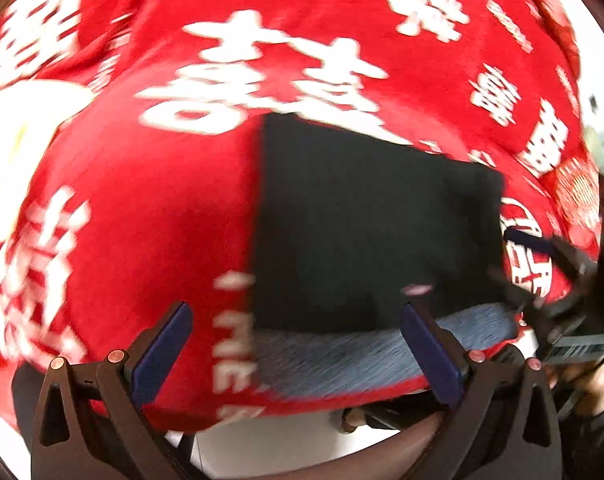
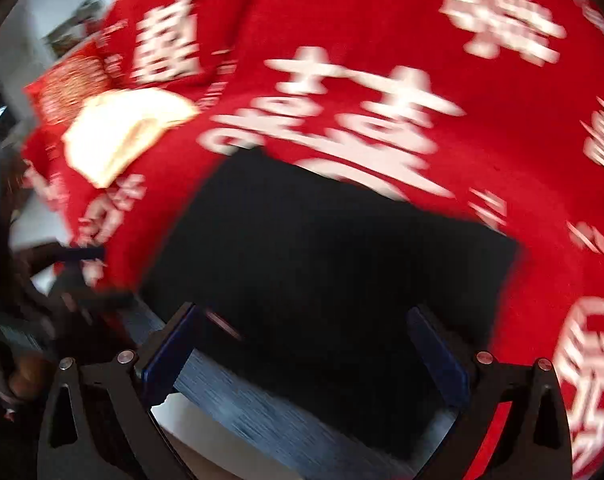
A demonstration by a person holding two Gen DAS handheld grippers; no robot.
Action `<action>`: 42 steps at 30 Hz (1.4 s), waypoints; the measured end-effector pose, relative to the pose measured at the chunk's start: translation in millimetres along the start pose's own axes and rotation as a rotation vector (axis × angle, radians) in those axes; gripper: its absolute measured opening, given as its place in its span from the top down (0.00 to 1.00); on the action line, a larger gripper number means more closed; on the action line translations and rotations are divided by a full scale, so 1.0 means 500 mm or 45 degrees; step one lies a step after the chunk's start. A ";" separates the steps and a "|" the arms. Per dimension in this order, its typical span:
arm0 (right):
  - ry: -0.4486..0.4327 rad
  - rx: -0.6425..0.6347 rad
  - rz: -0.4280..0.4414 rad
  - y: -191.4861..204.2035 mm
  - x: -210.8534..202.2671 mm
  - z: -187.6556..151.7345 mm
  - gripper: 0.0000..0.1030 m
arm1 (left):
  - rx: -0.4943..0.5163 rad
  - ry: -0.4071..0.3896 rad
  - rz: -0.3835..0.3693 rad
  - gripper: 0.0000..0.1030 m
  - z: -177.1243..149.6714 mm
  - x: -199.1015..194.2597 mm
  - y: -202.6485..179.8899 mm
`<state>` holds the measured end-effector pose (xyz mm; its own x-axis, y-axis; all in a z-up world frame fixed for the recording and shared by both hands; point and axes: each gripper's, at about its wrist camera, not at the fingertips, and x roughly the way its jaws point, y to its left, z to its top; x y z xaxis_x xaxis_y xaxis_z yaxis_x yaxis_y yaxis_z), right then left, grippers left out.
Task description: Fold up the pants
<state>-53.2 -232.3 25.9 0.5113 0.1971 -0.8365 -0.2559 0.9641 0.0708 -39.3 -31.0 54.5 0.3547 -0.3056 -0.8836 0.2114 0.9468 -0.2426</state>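
Black pants [image 1: 373, 224] lie folded into a flat rectangle on a red cloth with white characters [image 1: 150, 216]; a grey-blue band [image 1: 341, 356] shows along their near edge. My left gripper [image 1: 298, 336] is open above the near left corner of the pants, holding nothing. The right gripper shows in the left wrist view [image 1: 541, 280] at the right edge of the pants. In the right wrist view the pants [image 2: 333, 264] fill the centre, and my right gripper [image 2: 305, 336] is open over their near edge. Both views are blurred.
A folded cream cloth [image 2: 122, 132] lies on the red cloth [image 2: 341, 60] to the left, also in the left wrist view [image 1: 18, 152]. The red cloth's near edge hangs over a white surface [image 1: 286, 440]. Room clutter shows far left [image 2: 74, 32].
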 end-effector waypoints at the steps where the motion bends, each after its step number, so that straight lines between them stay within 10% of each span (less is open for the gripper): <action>1: 0.005 0.028 -0.077 -0.020 -0.003 -0.022 0.00 | 0.035 0.030 -0.001 0.00 0.013 0.023 -0.021; 4: 0.089 0.112 -0.165 -0.072 0.014 -0.071 0.00 | 0.077 0.153 0.079 0.00 0.027 0.099 -0.053; 16: 0.056 0.442 0.198 -0.154 0.092 -0.064 0.00 | 0.111 0.128 0.084 0.00 0.033 0.117 -0.059; 42: 0.038 0.426 0.248 -0.151 0.113 -0.079 0.00 | 0.091 -0.018 0.025 0.00 0.037 0.121 -0.044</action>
<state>-37.5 -301.0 -48.0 0.4538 0.3819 -0.8051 -0.0616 0.9148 0.3992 -5.5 -72.5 13.7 0.3719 -0.2887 -0.8823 0.2688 0.9432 -0.1953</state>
